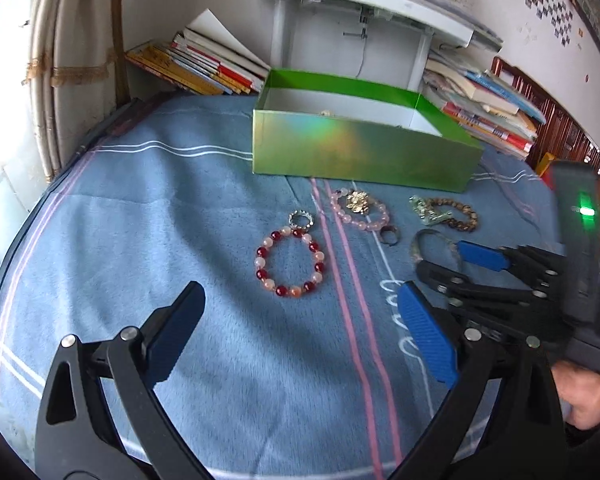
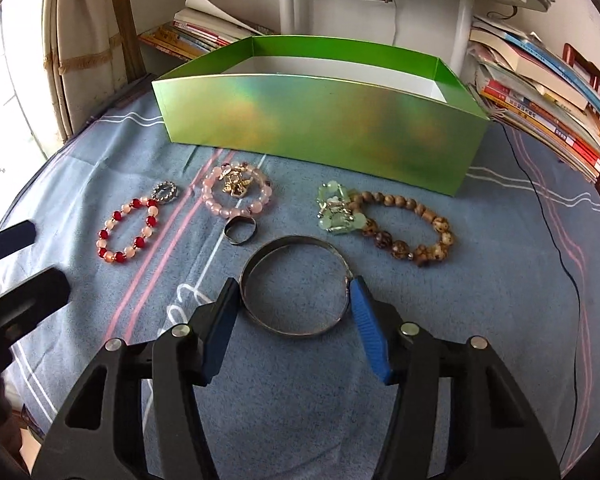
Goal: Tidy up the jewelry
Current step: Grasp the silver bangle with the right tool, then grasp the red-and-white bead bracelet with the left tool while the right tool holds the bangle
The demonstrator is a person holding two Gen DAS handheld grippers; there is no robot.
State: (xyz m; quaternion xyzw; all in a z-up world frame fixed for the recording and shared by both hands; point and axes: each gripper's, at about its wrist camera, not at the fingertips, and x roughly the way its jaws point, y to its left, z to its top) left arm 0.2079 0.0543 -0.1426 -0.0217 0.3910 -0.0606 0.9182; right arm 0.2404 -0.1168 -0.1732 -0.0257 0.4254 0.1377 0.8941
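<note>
An open green box [image 1: 364, 152] [image 2: 320, 128] stands at the back of the blue cloth. In front of it lie a red and pink bead bracelet [image 1: 289, 265] [image 2: 127, 231], a small silver ring [image 2: 165, 192], a pink bead bracelet [image 2: 238, 195] with a gold charm, a dark ring [image 2: 240, 231], a brown bead bracelet [image 2: 410, 228] with a green charm [image 2: 334, 212], and a metal bangle [image 2: 296, 286]. My right gripper [image 2: 294, 292] has a finger on each side of the bangle, touching it. My left gripper [image 1: 300, 304] is open and empty, in front of the red bracelet.
Stacks of books [image 2: 540, 92] lie at the back left and right. A white desk leg [image 1: 280, 28] stands behind the box. A black cable [image 2: 556, 248] runs over the cloth on the right. A curtain [image 1: 72, 60] hangs at the left.
</note>
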